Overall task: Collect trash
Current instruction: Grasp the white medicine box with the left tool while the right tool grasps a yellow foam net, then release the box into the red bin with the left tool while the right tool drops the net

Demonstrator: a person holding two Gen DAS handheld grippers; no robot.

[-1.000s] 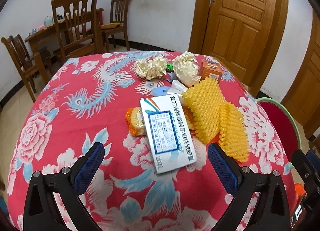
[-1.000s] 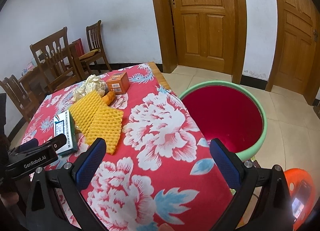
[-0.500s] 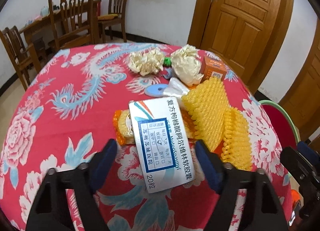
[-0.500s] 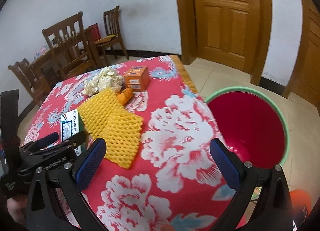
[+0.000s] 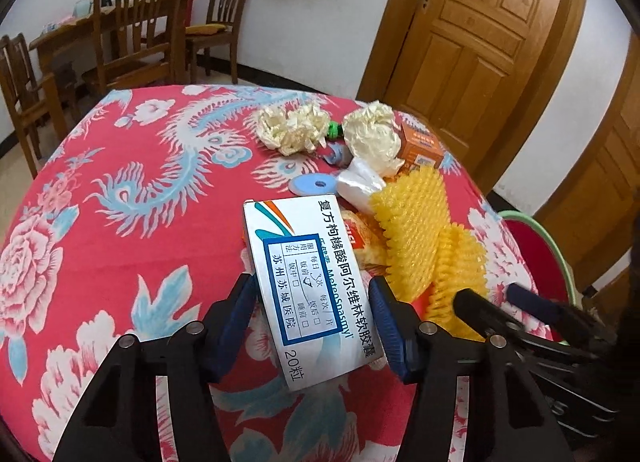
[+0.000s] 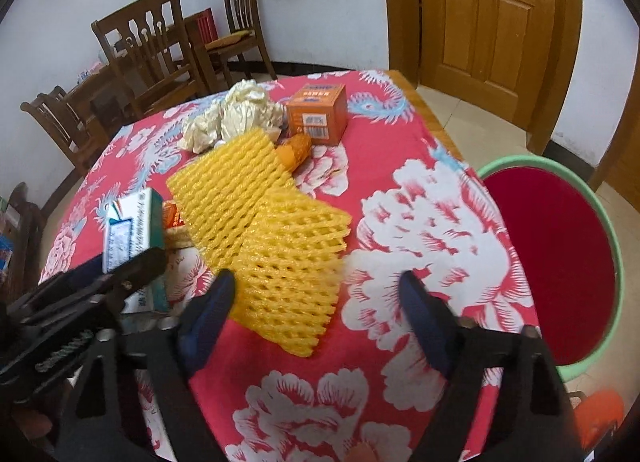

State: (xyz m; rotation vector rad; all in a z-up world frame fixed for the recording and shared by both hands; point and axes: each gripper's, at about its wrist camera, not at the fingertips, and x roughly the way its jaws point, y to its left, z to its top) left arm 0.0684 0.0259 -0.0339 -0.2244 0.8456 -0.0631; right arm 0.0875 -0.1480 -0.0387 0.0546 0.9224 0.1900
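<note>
Red flowered cloth covers the table, with wooden chairs and a door behind. On it, at the centre of the left view, lies a white medicine box. The left gripper straddles the box, its jaws closing; the left pad meets the box's edge, while the right pad's contact cannot be told. At 3 o'clock from the box lie two yellow foam nets. The right gripper is closing around the nearer net, its corner between the jaws, neither pad pressing it. Beyond, toward 12 o'clock, sit crumpled paper, an orange box and a blue disc. A green-rimmed red bin stands at 3 o'clock, off the table's edge.
</note>
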